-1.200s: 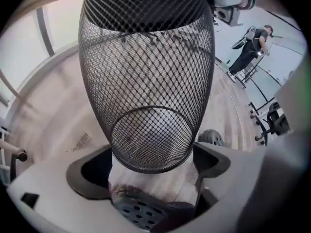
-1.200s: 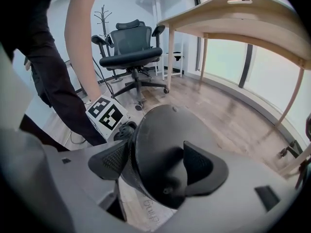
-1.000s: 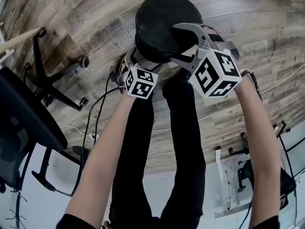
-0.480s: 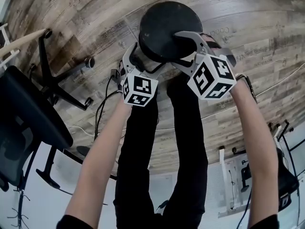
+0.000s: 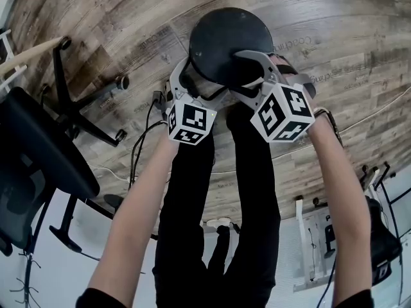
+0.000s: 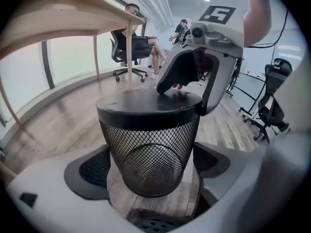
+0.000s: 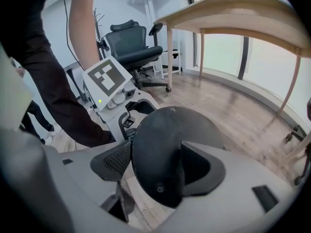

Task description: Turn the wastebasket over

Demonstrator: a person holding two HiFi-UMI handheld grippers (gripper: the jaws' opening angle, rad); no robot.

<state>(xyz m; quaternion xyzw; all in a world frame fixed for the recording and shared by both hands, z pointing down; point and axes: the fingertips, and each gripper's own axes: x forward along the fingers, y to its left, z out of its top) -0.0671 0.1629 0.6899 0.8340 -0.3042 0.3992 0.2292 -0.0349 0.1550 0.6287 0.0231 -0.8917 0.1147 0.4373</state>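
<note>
From the head view we see the black wastebasket point(image 5: 225, 37) standing upside down on the wood floor point(image 5: 128, 31), with the left gripper point(image 5: 200, 82) at its near-left side and the right gripper point(image 5: 239, 72) over its near-right edge. In the left gripper view we find the jaws spread wide, the mesh wall point(image 6: 146, 144) between the pads but not squeezed. In the right gripper view the jaws have just been closing a little and hold the solid base point(image 7: 160, 144), one pad on top, the other against the side.
</note>
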